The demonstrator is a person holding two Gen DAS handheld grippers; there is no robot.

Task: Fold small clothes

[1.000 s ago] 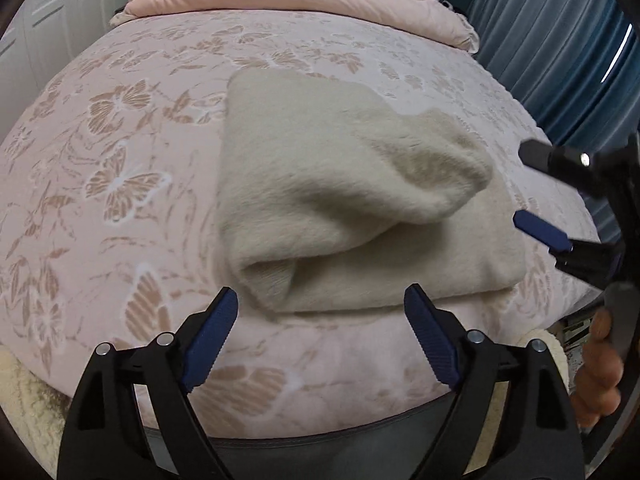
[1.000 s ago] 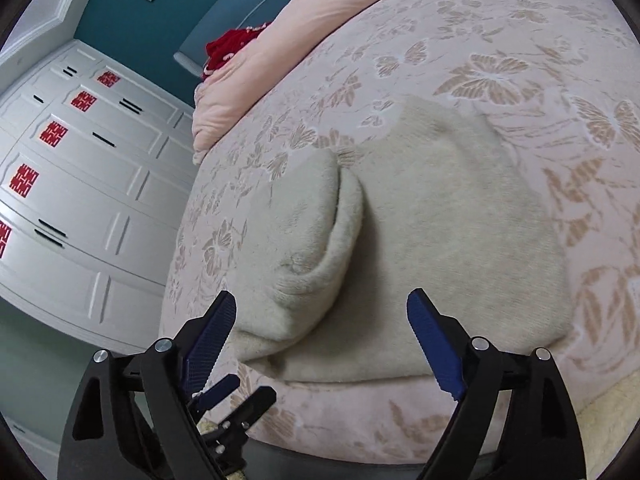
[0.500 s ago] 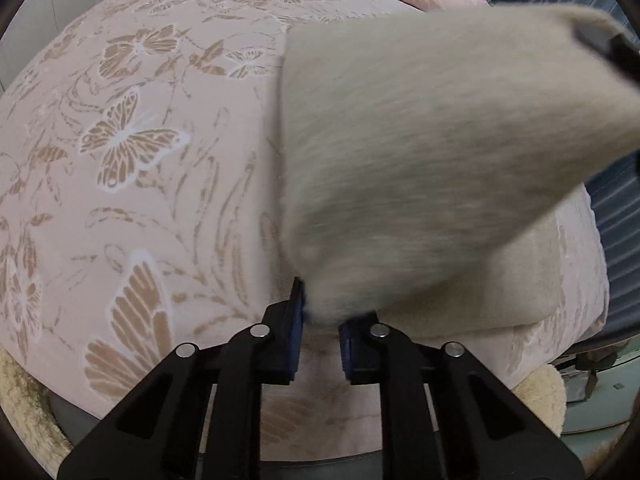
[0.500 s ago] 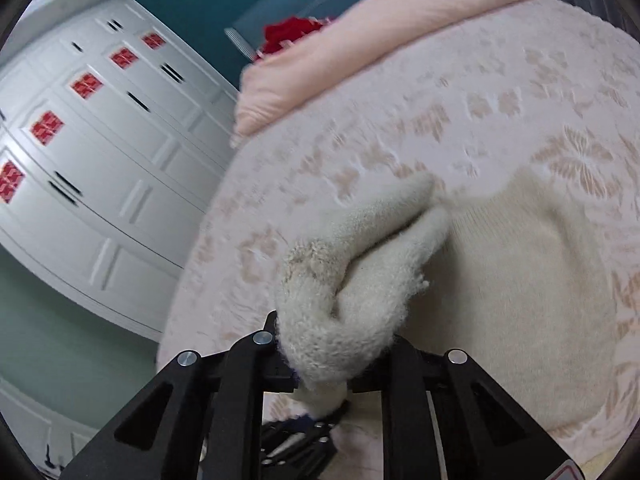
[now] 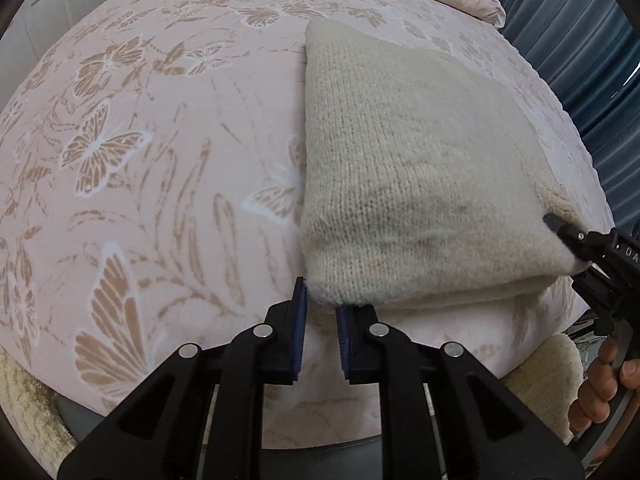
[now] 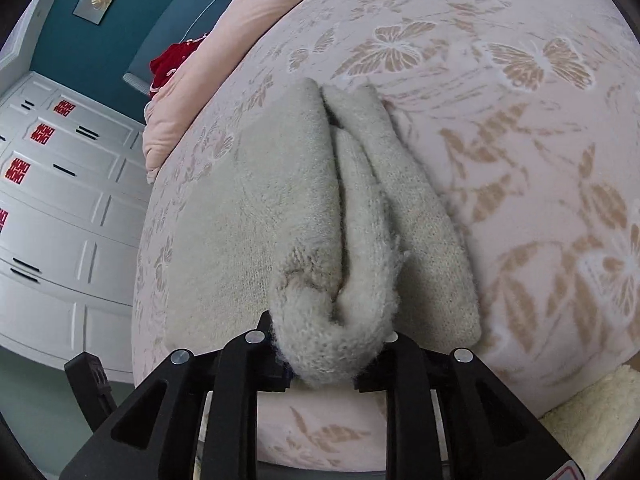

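A cream knitted garment (image 5: 416,184) lies folded on the pink butterfly-patterned bed (image 5: 140,160). My left gripper (image 5: 322,312) is nearly shut, its blue pads at the garment's near left corner with a narrow gap showing. My right gripper (image 6: 330,364) is shut on the bunched near right corner of the garment (image 6: 320,248); its fingertips are hidden under the knit. The right gripper also shows at the right edge of the left wrist view (image 5: 576,240), clamped on the garment's corner.
A pink quilt (image 6: 240,24) and a red item (image 6: 172,60) lie at the head of the bed. White wardrobes (image 6: 52,200) stand at the left. Blue curtains (image 5: 580,60) hang at the right. A cream fluffy rug (image 5: 556,380) lies below the bed edge.
Both grippers closed on the garment's near corners, lifted the top layer, then brought it down flat over the lower layer. The left jaws now show a small gap.
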